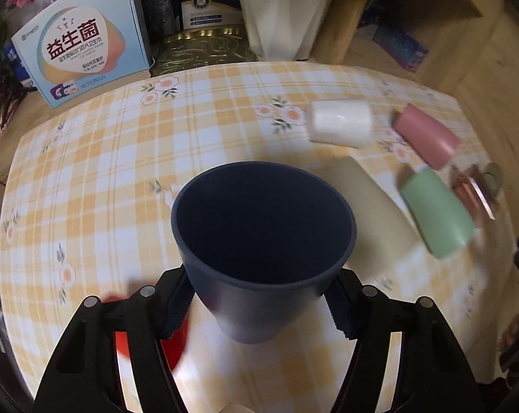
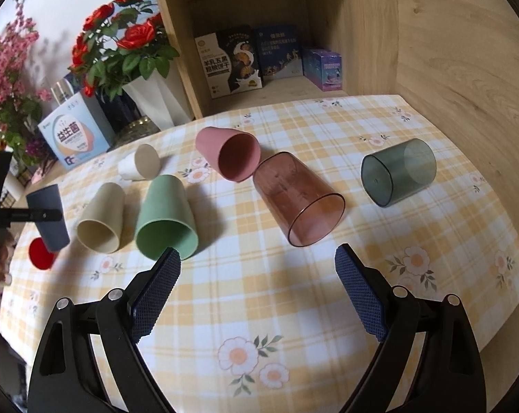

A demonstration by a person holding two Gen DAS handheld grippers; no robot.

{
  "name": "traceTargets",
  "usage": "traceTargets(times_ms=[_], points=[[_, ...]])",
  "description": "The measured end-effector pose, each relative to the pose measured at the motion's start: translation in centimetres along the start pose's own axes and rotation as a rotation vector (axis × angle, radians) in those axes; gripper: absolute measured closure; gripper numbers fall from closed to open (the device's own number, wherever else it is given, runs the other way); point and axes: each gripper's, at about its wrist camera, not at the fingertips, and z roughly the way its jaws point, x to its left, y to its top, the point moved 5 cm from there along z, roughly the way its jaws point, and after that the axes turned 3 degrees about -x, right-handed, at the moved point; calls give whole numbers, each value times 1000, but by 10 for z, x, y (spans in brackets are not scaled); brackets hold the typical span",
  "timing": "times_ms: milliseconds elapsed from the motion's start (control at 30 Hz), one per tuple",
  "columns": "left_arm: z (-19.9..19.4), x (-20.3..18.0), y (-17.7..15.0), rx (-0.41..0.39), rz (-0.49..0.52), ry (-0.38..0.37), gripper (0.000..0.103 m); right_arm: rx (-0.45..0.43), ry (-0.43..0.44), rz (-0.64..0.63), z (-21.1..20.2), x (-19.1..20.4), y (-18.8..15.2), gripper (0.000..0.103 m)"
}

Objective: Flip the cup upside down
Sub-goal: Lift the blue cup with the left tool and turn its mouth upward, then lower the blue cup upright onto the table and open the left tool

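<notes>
My left gripper (image 1: 259, 304) is shut on a dark blue cup (image 1: 263, 241) and holds it above the table, its open mouth facing the camera. In the right wrist view the same blue cup (image 2: 49, 216) hangs at the far left in the left gripper, over a red cup (image 2: 41, 253). My right gripper (image 2: 257, 292) is open and empty above the checked tablecloth (image 2: 259, 309). Ahead of it, cups lie on their sides: beige (image 2: 101, 218), green (image 2: 166, 218), white (image 2: 139, 163), pink (image 2: 230, 153), clear pink (image 2: 299, 199) and clear grey-green (image 2: 397, 172).
A white vase of red roses (image 2: 156, 99), a light blue box (image 2: 75, 137) and a gold tray (image 1: 204, 51) stand at the table's far edge. A wooden shelf (image 2: 259, 34) with boxes rises behind. A wooden wall (image 2: 465, 69) borders the right side.
</notes>
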Motion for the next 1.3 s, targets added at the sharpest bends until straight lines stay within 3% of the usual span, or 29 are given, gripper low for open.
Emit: traceTargets(times_ms=[267,400,567,767,967,1100,1300], points=[[-46,-58,-60,10,21,-107,38,-42,21,17,-21,-2,-1,15],[-39,-116,-99,49,-31,-244,38,-48,28,54,-23,-7,-4,15],[-5,-185,-124,110,-175,-414,38,-47,27,78,-27,-17,-6,15],[28,-221,-115,101,-380,-556,38,-47,-19,87,-33,-39,-5,15],[42,-221,-113,89,-451,-532,38,-38,-51,111,-29,-55,-7,15],[45,-214,-112,90,-415,-440,38,-9,-45,141,-21,-58,-12,15],[43,-210,-109,53,-384,-409,33,1,-42,124,-20,-50,-15,15]])
